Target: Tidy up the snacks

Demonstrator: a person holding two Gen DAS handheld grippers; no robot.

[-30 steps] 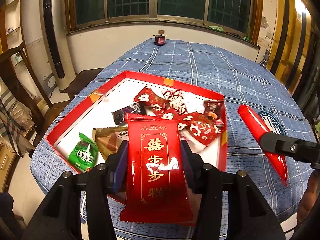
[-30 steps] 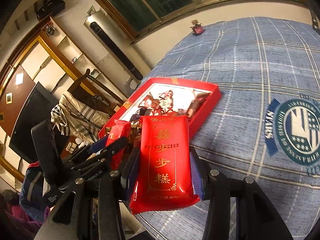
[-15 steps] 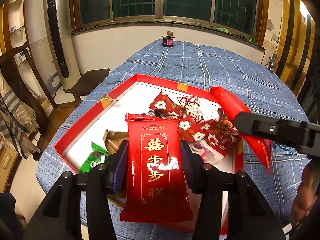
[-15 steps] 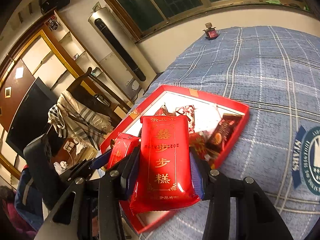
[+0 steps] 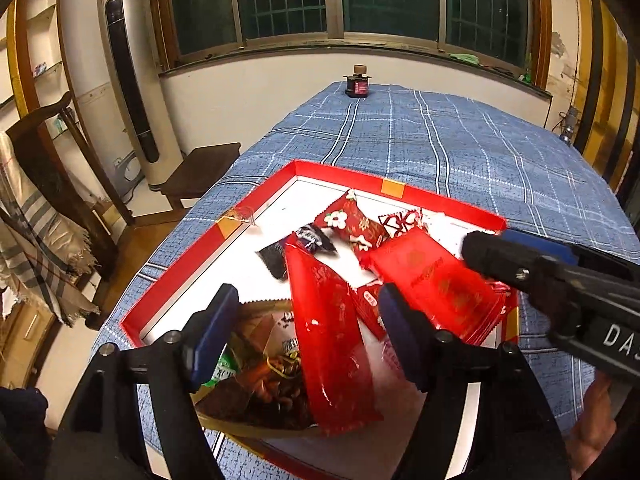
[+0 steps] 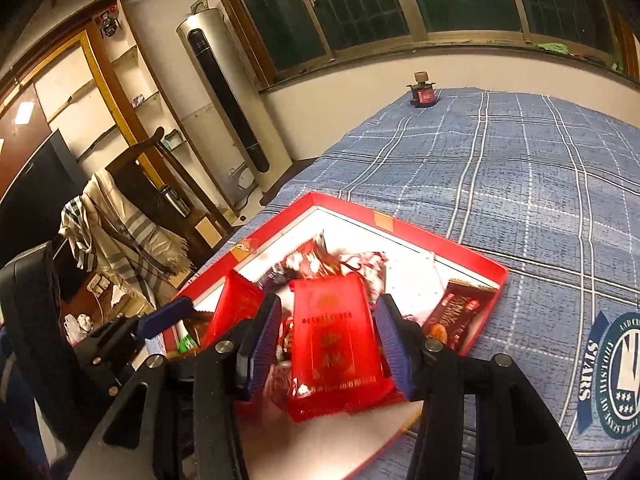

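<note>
A red snack box (image 5: 400,189) (image 6: 472,256) with a white floor lies on the blue plaid tablecloth and holds several wrapped snacks. My left gripper (image 5: 308,340) is open over the box's near end; a long red packet (image 5: 332,344) sits tilted between its spread jaws, free of both pads. My right gripper (image 6: 326,344) is open over the box; a second red packet (image 6: 336,356), blurred, lies between its jaws without touching them. That packet also shows in the left wrist view (image 5: 436,284) under the right gripper's finger (image 5: 520,264).
A small dark jar (image 5: 357,83) (image 6: 422,92) stands at the table's far edge. A brown bag (image 5: 260,392), a green packet (image 5: 218,368) and a dark packet (image 6: 456,316) lie in the box. A chair with a scarf (image 6: 116,224) stands left of the table.
Both grippers moved over the box and opened. Each red packet has left its jaws and dropped towards the snacks in the box.
</note>
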